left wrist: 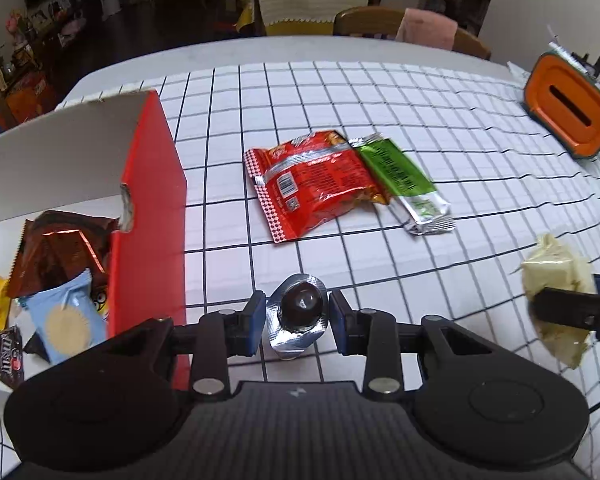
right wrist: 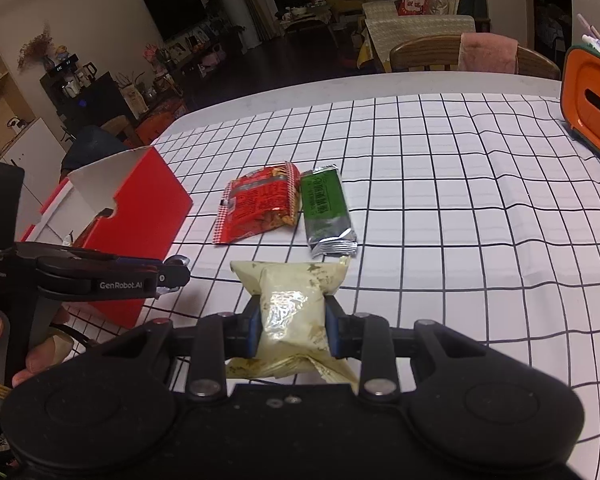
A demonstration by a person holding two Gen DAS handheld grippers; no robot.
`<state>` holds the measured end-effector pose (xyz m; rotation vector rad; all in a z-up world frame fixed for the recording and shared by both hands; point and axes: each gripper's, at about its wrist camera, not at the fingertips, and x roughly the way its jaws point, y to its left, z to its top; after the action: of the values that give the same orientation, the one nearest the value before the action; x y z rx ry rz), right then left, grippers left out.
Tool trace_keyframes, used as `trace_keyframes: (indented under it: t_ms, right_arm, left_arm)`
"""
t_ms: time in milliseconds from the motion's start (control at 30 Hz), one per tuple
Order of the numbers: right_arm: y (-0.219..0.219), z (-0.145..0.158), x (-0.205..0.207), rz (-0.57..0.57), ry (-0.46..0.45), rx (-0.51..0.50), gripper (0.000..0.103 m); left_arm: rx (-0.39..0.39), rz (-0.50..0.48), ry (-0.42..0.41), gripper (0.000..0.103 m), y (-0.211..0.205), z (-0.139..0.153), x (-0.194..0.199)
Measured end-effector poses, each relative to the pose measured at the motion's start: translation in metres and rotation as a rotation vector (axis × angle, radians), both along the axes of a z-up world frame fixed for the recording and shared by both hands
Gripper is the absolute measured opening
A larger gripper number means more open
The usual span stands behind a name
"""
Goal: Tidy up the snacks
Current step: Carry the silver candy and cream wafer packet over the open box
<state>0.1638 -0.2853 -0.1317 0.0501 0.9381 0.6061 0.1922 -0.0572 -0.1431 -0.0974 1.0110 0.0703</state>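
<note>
Left claw (left wrist: 296, 312) pinches the foil sweet (left wrist: 298, 312), right claw (right wrist: 290, 326) clamps the yellow packet (right wrist: 290, 312); best drop each low inside the red box (left wrist: 148, 208).

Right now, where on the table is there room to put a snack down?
Lots of bare cloth right of the green bar, up to the orange holder. More behind the red bag, toward the chair. A narrow strip lies between red box and red bag. The box's inside is crowded with snacks.
</note>
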Motion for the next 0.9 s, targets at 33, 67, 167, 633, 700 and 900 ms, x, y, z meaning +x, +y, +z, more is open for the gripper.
trace_keyframes:
  t_ms: [33, 67, 167, 633, 700, 900]
  right_arm:
    - [0.002, 0.002, -0.003, -0.001, -0.004, 0.003, 0.03]
    - [0.003, 0.005, -0.007, -0.002, -0.011, 0.004, 0.03]
    - [0.009, 0.015, -0.016, -0.005, -0.03, 0.004, 0.03]
    - [0.076, 0.053, -0.048, 0.017, -0.119, -0.004, 0.03]
    - [0.09, 0.057, -0.052, 0.03, -0.13, -0.006, 0.03]
    - [0.135, 0.066, -0.058, 0.065, -0.156, -0.004, 0.03]
  left_arm:
    - [-0.003, -0.003, -0.006, 0.033, 0.0, 0.004, -0.004]
    - [-0.007, -0.006, -0.013, 0.033, 0.001, 0.009, -0.008]
    - [-0.011, -0.014, -0.034, 0.033, 0.004, 0.023, -0.02]
    - [0.006, -0.021, -0.121, 0.033, 0.06, 0.079, -0.057]
    - [0.011, -0.014, -0.127, 0.033, 0.073, 0.083, -0.06]
    - [0.018, 0.014, -0.141, 0.033, 0.115, 0.091, -0.068]
